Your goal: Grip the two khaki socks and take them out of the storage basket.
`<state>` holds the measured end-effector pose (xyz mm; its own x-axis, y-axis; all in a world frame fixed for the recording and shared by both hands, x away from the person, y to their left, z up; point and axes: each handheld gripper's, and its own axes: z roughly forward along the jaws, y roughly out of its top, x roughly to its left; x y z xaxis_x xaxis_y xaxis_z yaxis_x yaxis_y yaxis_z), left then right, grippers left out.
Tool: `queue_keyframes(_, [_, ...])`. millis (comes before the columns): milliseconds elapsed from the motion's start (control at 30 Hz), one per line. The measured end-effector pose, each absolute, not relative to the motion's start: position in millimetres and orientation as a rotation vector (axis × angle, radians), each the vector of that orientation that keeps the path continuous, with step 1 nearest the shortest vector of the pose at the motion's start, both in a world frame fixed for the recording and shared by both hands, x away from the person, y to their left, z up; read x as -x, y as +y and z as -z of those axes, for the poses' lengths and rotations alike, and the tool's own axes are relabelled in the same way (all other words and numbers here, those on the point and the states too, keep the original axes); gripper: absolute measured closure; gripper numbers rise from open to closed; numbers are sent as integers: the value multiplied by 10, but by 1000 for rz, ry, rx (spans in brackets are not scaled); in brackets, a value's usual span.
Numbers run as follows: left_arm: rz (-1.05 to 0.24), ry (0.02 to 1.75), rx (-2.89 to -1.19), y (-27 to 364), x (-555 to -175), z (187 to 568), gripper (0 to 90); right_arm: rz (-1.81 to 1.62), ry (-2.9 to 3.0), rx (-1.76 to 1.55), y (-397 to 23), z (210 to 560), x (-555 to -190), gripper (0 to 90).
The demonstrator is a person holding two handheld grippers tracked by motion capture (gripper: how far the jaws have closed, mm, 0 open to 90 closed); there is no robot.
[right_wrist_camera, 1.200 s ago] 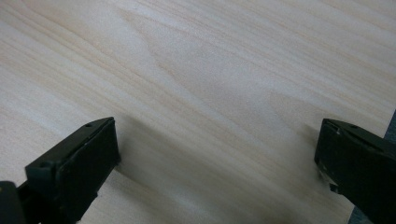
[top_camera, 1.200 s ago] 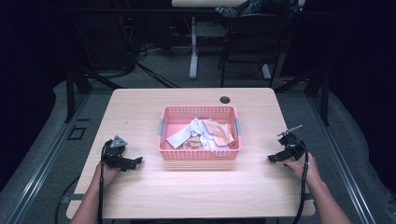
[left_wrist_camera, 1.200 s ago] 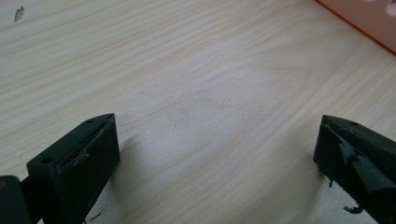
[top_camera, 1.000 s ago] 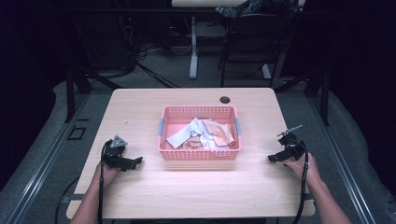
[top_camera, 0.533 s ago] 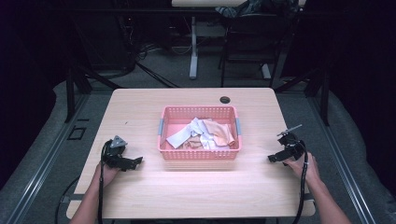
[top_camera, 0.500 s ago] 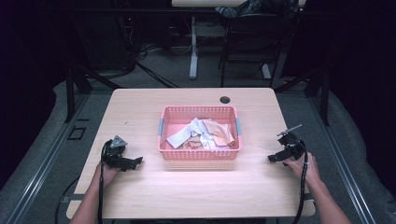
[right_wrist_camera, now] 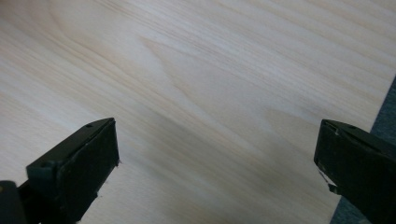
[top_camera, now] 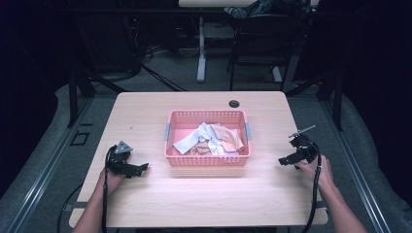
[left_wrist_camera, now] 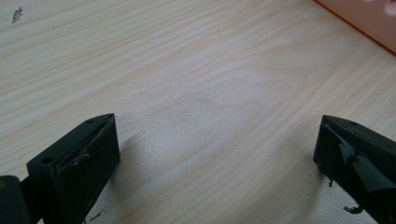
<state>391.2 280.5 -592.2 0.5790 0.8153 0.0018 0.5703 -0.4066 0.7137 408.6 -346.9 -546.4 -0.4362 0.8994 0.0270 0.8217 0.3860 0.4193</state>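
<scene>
From the high view, the pale wooden table (top_camera: 204, 194) carries a pink plastic mesh basket (top_camera: 208, 158) at its middle, with crumpled white and peach cloths (top_camera: 211, 139) heaped inside it. The left gripper (top_camera: 140, 169) rests on the table to the left of the basket, near the front edge, held by the person's left hand (top_camera: 111, 178). The right gripper (top_camera: 284, 162) sits to the right of the basket, well apart from it, in the right hand (top_camera: 315, 171). A small round black grommet (top_camera: 234, 103) lies in the far part of the tabletop, behind the basket.

The left gripper view adds what the high view cannot resolve: its two black jaws stand wide apart over bare wood grain, with nothing between them, and a corner of the pink basket (left_wrist_camera: 369, 23) shows at the far right. The right gripper view likewise shows its jaws spread wide and empty above the wood, with the table's edge and dark floor (right_wrist_camera: 385, 116) at the right.

Compared with the frames from about a second ago, nothing has shifted: both grippers, both hands, the basket and the cloths lie in the same places.
</scene>
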Motion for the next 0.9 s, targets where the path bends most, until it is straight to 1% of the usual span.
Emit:
queue_keyframes(567, [-463, 1095, -2132, 2805, -3915, 5921, 1, -635, 2418, -1493, -3360, 5173, -4080, 0])
queue_keyframes(667, [-463, 1093, -2133, 2805, -3916, 5921, 1, -653, 2422, -1489, -3323, 5148, -4077, 0])
queue_keyframes(900, [-463, 1094, -2133, 2805, -3915, 5921, 2, -670, 2415, -1414, -3193, 4966, -4036, 0])
